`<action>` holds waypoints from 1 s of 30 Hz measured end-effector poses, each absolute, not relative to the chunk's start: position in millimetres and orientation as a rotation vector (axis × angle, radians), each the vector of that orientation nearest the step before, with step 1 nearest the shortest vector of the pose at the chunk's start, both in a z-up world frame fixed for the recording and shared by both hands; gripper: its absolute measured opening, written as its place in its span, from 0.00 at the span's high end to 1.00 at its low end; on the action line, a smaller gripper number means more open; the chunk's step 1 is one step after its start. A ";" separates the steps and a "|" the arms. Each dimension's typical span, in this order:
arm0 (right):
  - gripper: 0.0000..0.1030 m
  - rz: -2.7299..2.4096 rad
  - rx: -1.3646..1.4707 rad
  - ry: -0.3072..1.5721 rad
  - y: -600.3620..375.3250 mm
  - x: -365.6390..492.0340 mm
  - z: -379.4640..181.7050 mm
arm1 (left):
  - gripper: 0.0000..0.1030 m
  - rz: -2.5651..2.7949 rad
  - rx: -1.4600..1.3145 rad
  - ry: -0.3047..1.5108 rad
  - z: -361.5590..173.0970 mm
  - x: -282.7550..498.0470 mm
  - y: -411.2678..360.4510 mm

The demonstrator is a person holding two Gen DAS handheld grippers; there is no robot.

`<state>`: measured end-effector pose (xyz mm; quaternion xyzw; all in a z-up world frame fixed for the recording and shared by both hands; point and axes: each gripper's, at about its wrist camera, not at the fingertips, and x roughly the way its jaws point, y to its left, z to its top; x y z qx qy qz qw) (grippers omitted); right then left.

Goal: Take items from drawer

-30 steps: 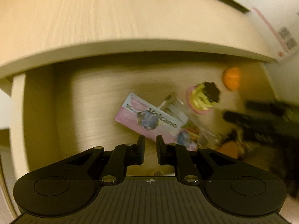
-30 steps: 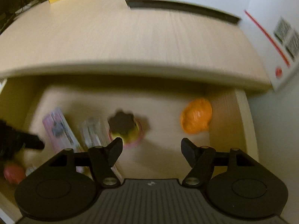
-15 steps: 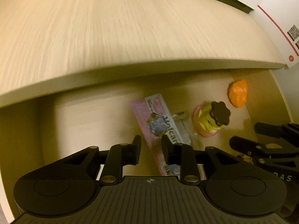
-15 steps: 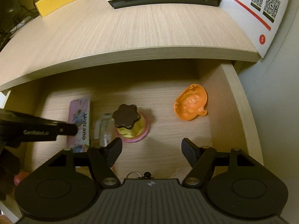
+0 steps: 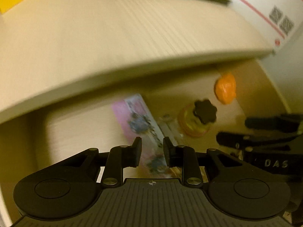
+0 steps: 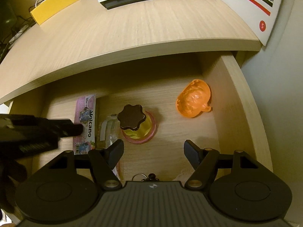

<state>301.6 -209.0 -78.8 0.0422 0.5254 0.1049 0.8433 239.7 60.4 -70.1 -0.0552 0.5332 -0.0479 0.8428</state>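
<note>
Left gripper (image 5: 152,150): black, jaws a narrow gap apart, poised over the near end of a pink packet, gripping nothing; its view is motion-blurred. Right gripper (image 6: 153,152): black, jaws spread wide, empty, above the drawer floor. Drawer (image 6: 244,102): pale wood-grain laminate, pulled out beneath a matching desktop (image 6: 132,28). Contents: pink packet (image 6: 85,122), flat, rectangular, printed "Volcano", long axis running front to back, left of centre; clear wrapper with a white strip (image 6: 108,130), just beside it; yellow translucent jar (image 6: 138,128) with a dark flower-shaped lid, standing on a pink ring, centre; orange moulded plastic shell (image 6: 194,101), hollow side up, near the right wall; key ring (image 6: 139,176) at the front edge. On the desktop: yellow box (image 6: 55,3); white box with QR codes, a red stripe and a red disc marked "S" (image 6: 263,9).
</note>
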 end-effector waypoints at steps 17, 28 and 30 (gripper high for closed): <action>0.32 0.175 0.161 1.080 -218.8 293.7 -76.8 | 0.57 -0.056 -0.100 1.123 -64.2 237.1 61.1; 0.32 0.164 0.138 1.061 -216.8 289.2 -73.6 | 0.46 0.044 -0.067 1.111 -74.0 246.8 63.2; 0.32 0.159 0.125 1.056 -214.8 288.4 -72.6 | 0.46 0.045 -0.061 1.110 -72.8 245.2 64.9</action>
